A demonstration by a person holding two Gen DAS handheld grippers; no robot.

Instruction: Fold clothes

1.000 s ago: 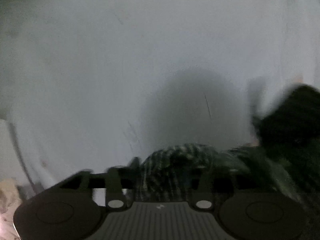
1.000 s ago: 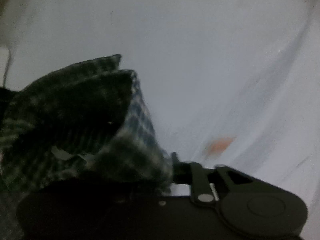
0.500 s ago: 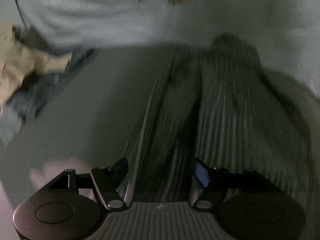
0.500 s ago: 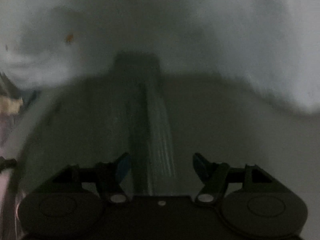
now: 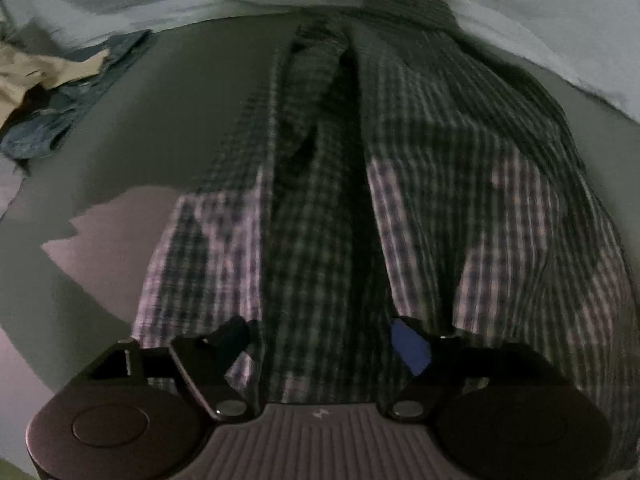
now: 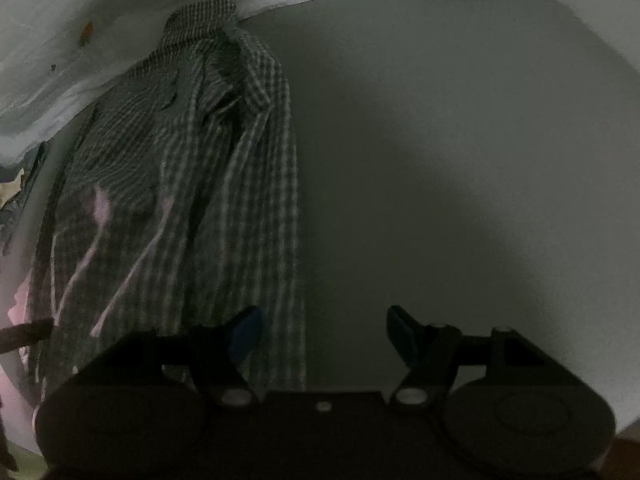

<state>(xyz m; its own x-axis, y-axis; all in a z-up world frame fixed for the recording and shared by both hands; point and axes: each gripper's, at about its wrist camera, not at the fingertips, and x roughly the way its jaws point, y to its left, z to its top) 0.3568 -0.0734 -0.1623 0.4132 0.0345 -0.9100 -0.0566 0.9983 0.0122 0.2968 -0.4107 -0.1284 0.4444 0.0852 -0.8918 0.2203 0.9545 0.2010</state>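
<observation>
A dark checked shirt lies spread lengthwise on a grey surface, collar end at the far side by the white wall. My left gripper is open, low over the shirt's near hem, with cloth lying between the jaws. In the right wrist view the same shirt lies left of centre. My right gripper is open at the shirt's right edge; its left finger is over the cloth and its right finger over bare surface. Neither holds anything.
A pile of beige and blue clothes lies at the far left. A white wall bounds the far edge. Bare grey surface stretches right of the shirt.
One second ago both grippers were shut on the bunched shirt, held up. They have since let go; the shirt lies flat and both grippers stand open near its hem.
</observation>
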